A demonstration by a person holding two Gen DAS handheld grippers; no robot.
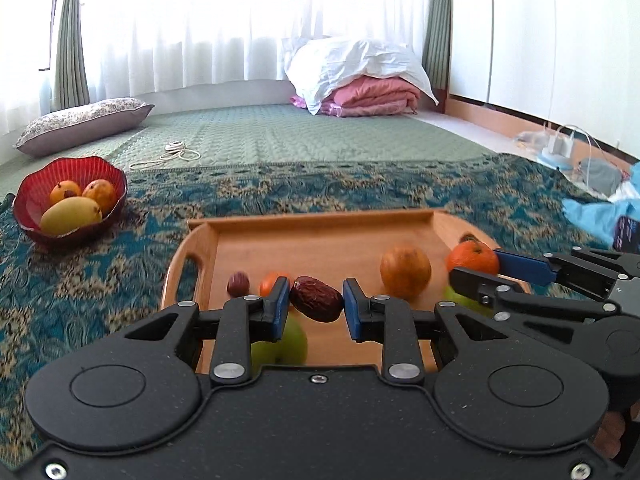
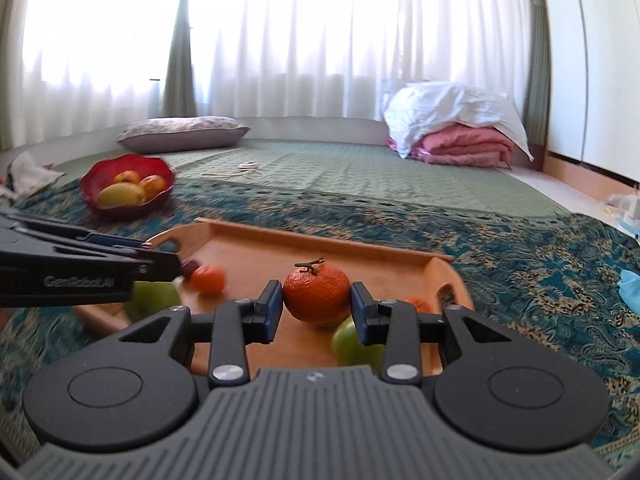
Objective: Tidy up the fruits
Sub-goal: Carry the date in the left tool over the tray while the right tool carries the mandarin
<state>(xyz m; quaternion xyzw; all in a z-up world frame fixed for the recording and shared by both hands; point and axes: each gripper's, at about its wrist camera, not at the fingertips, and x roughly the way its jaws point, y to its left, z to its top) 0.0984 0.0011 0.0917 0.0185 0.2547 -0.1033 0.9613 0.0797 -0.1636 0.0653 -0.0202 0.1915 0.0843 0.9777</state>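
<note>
While our left claw (image 1: 316,306) pinches a wrinkled red date (image 1: 316,299) across its middle and our right claw (image 2: 317,306) clamps a stemmed tangerine (image 2: 317,291) at its widest girth, both just above the wooden tray (image 1: 320,220), we judge the date light and squashy and the tangerine soft-skinned, so gentle pressure suits them. Beyond the tray's loose fruit lie a patterned blue rug (image 1: 360,190), a red bowl (image 1: 32,208) holding 3 fruits, then a green quilted mat (image 1: 300,132) and white curtains (image 1: 240,20).

two dates (image 1: 317,299), two green apples (image 1: 280,344)

Both wrist cameras look low and close, perhaps side by side, across the shared tray (image 1: 320,220).
</note>
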